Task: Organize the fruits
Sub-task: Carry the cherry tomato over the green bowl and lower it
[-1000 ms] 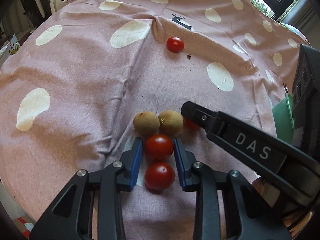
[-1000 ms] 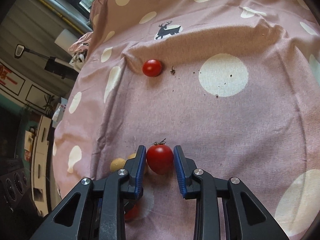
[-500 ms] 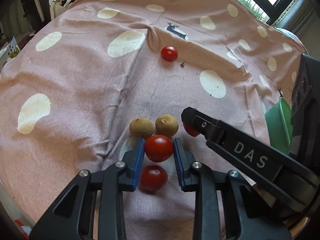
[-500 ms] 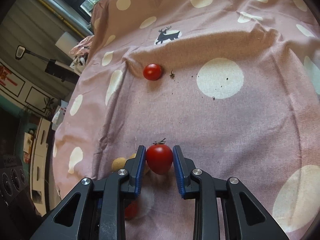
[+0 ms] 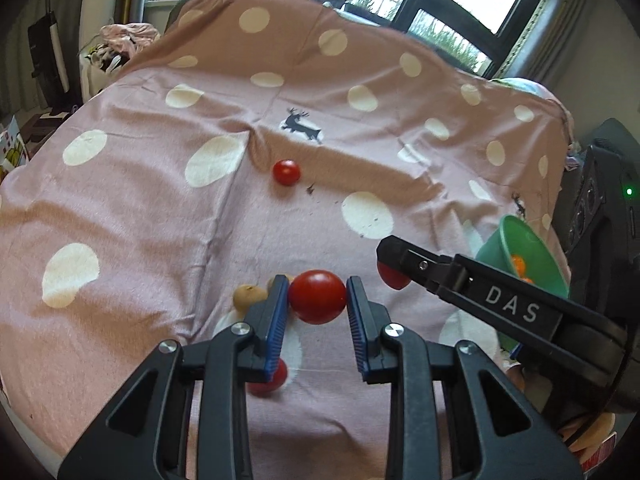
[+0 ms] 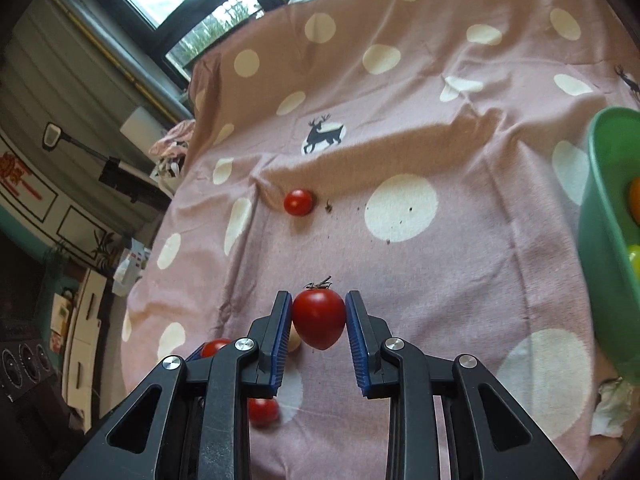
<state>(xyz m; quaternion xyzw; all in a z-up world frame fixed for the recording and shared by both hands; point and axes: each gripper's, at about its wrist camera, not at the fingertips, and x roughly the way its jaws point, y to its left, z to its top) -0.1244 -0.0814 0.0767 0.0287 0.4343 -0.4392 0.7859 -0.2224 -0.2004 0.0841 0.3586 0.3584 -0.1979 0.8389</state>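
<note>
My left gripper (image 5: 317, 300) is shut on a round red tomato (image 5: 317, 297) and holds it above the cloth. My right gripper (image 6: 319, 316) is shut on a stemmed red tomato (image 6: 319, 318), also lifted; its black arm (image 5: 500, 308) crosses the left wrist view. Another tomato (image 5: 270, 380) lies on the cloth below the left fingers, and it also shows in the right wrist view (image 6: 262, 411). A brown kiwi-like fruit (image 5: 249, 296) lies beside the left finger. One more tomato (image 5: 286, 172) lies far off near the cloth's fold, also in the right wrist view (image 6: 298, 202).
A green bowl (image 5: 516, 248) holding orange and yellow fruit stands at the right, and it also shows in the right wrist view (image 6: 600, 240). The pink polka-dot cloth (image 5: 160, 200) covers the table. Windows lie beyond the far edge.
Both grippers have risen with their tomatoes, away from the fruit on the cloth. The views tilted up, so the windows and the green bowl came into sight.
</note>
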